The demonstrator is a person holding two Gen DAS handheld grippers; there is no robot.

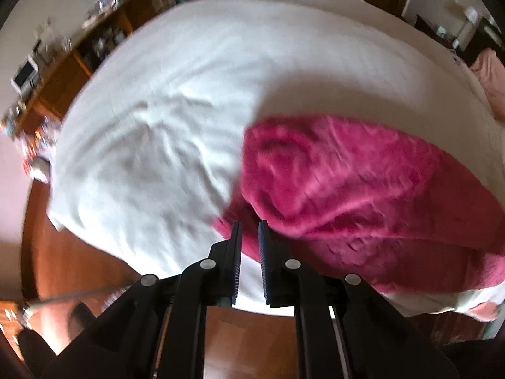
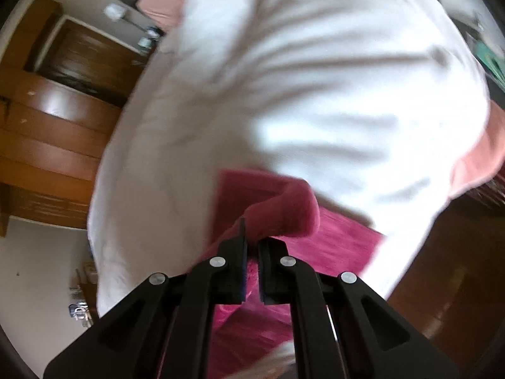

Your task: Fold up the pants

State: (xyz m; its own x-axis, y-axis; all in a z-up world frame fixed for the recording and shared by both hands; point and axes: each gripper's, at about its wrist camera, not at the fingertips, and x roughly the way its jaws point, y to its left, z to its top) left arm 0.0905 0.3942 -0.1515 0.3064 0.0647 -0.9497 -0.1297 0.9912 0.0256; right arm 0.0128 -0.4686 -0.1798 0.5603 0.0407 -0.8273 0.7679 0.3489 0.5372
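The left wrist view shows the fuzzy magenta fleece pants (image 1: 363,189) lying on a white bed sheet (image 1: 157,126), at the near right part of the bed. The left gripper (image 1: 250,225) has its two black fingers nearly together, and the edge of the pants sits between the tips, so it seems to pinch the fabric. Beyond the bed, on the left, stands a wooden shelf (image 1: 63,72) with small things on it.

In the right wrist view, the right gripper (image 2: 252,230) is fully closed on a fold of the same pants (image 2: 284,208), and this fold rises above the sheet (image 2: 315,94). A wooden floor (image 2: 47,132) is at the left. Both pictures are blurred.
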